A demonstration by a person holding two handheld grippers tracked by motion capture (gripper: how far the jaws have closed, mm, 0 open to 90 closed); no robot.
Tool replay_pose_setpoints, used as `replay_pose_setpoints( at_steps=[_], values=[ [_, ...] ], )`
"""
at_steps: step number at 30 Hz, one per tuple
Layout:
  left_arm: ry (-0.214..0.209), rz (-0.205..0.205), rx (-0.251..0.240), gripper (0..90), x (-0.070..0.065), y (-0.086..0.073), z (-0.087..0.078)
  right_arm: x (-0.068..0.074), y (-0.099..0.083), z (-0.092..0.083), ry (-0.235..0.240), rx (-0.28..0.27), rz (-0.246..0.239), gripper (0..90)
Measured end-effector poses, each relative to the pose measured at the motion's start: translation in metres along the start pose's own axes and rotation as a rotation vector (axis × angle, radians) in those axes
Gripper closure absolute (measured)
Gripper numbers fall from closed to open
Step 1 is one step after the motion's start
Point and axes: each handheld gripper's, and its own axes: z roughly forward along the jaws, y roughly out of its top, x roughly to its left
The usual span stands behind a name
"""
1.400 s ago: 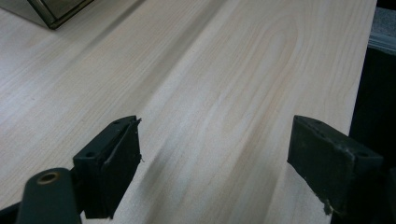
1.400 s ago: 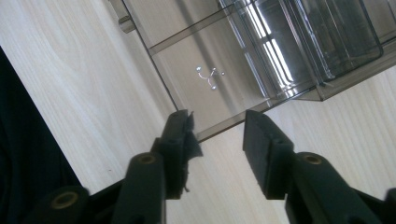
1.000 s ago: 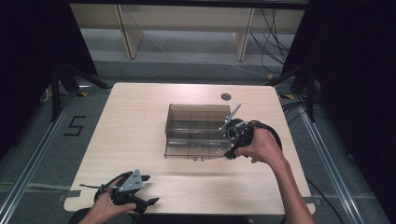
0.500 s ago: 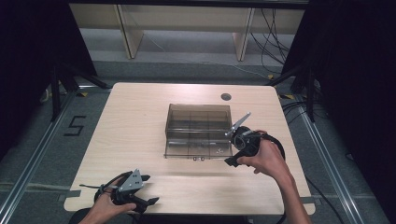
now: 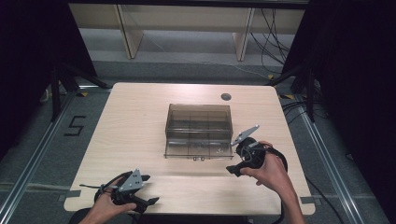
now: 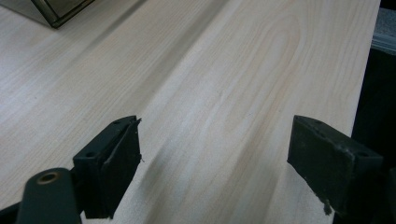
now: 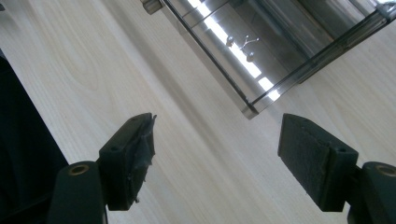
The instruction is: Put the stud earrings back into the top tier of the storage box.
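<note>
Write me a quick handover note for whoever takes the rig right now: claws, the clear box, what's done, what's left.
Right claw: jaws wide apart with nothing between them, having just been opening; it hangs off the near right corner of the clear box, apart from it.
Left claw: open and empty, at the near left edge of the table, well away from the box.
The box sits mid-table with its lid down; the small front latch faces the person. Contents cannot be made out.
Done: it looks as if the right claw has let go of the box.
Left: probably nothing more than resting the right claw, but that is a guess.
</note>
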Motion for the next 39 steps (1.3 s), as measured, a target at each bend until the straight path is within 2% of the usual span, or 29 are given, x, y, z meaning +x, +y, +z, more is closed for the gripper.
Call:
replay_pose_setpoints(
  at_steps=[2, 3, 4, 5, 7, 8, 9, 10, 11, 12, 13, 14, 15, 18, 19, 20, 22, 23, 24, 27, 28, 29, 30, 31, 37, 39],
  values=[
    [-0.007, -0.003, 0.001, 16.6, 0.000, 0.000, 0.000, -0.001, -0.002, 0.001, 0.004, -0.009, -0.007, 28.0],
    [-0.008, 0.012, -0.009, 16.5, 0.001, 0.000, 0.000, 0.001, -0.006, 0.004, 0.002, 0.000, 0.026, 27.8],
    [-0.005, -0.001, 0.000, 16.5, 0.001, 0.000, 0.000, 0.000, -0.008, 0.005, -0.001, -0.016, 0.003, 27.5],
    [0.001, 0.001, 0.005, 16.6, 0.000, 0.000, 0.000, 0.001, -0.010, 0.006, -0.004, -0.020, 0.024, 27.0],
    [-0.003, -0.014, -0.009, 16.5, -0.001, 0.000, 0.001, 0.001, -0.013, 0.007, 0.011, -0.025, 0.026, 27.0],
    [0.002, 0.010, 0.011, 16.5, 0.000, 0.000, -0.001, 0.001, -0.014, 0.007, 0.009, -0.033, 0.015, 26.9],
    [-0.007, -0.006, -0.001, 16.5, 0.000, 0.000, -0.001, 0.002, -0.015, 0.008, 0.005, -0.044, 0.009, 26.4],
    [-0.012, 0.020, 0.002, 16.5, 0.002, 0.001, -0.002, 0.002, -0.016, 0.008, 0.005, -0.043, 0.015, 26.1],
    [-0.008, 0.007, -0.001, 16.6, 0.001, 0.001, -0.001, 0.006, -0.018, 0.008, 0.004, -0.034, 0.046, 26.0],
    [-0.008, 0.007, -0.001, 16.6, 0.001, 0.001, -0.001, 0.006, -0.018, 0.008, 0.004, -0.034, 0.046, 26.0],
    [-0.002, -0.012, -0.008, 16.5, -0.001, 0.000, 0.000, 0.005, -0.022, 0.008, -0.003, -0.048, 0.033, 26.0],
    [-0.002, -0.012, -0.008, 16.6, -0.001, 0.000, 0.000, 0.005, -0.022, 0.008, -0.003, -0.048, 0.033, 26.0],
    [-0.001, 0.001, 0.003, 16.5, 0.000, 0.000, 0.000, 0.004, -0.026, 0.011, 0.002, -0.072, 0.022, 25.3],
    [-0.001, 0.000, 0.003, 16.5, 0.000, 0.000, -0.001, 0.005, -0.032, 0.013, 0.007, -0.077, 0.035, 25.0],
    [0.001, -0.008, -0.004, 16.5, -0.001, 0.000, 0.000, 0.007, -0.038, 0.016, -0.003, -0.090, 0.054, 25.0],
    [0.000, -0.003, 0.000, 16.5, -0.001, 0.000, 0.000, 0.007, -0.040, 0.015, 0.012, -0.086, 0.054, 24.9],
    [-0.007, -0.015, -0.012, 16.5, -0.002, 0.000, 0.000, 0.007, -0.043, 0.017, 0.000, -0.102, 0.037, 24.8],
    [-0.006, -0.016, -0.014, 16.5, -0.001, 0.000, 0.000, 0.009, -0.049, 0.021, 0.001, -0.125, 0.058, 24.6],
    [-0.010, -0.016, -0.011, 16.5, -0.001, 0.000, 0.000, 0.008, -0.051, 0.021, 0.010, -0.120, 0.049, 24.6],
    [-0.004, -0.008, -0.007, 16.5, -0.002, 0.000, 0.000, 0.011, -0.059, 0.026, 0.013, -0.129, 0.078, 23.8],
    [-0.004, -0.008, -0.007, 16.6, -0.002, 0.000, 0.000, 0.011, -0.059, 0.026, 0.013, -0.129, 0.078, 23.8],
    [-0.006, -0.007, -0.006, 16.5, -0.002, 0.000, 0.000, 0.010, -0.065, 0.030, 0.009, -0.157, 0.050, 24.0],
    [-0.006, 0.020, 0.006, 16.5, -0.001, 0.001, -0.001, 0.011, -0.067, 0.031, 0.008, -0.153, 0.056, 23.9],
    [-0.006, -0.006, -0.008, 16.5, -0.003, 0.001, 0.001, 0.012, -0.069, 0.032, 0.016, -0.148, 0.067, 23.8],
    [-0.009, -0.004, -0.010, 16.5, -0.003, 0.001, 0.001, 0.013, -0.077, 0.042, 0.004, -0.163, 0.065, 22.5],
    [-0.013, 0.009, 0.006, 16.5, -0.003, 0.001, 0.000, 0.015, -0.081, 0.043, 0.005, -0.154, 0.099, 21.5]
  ],
)
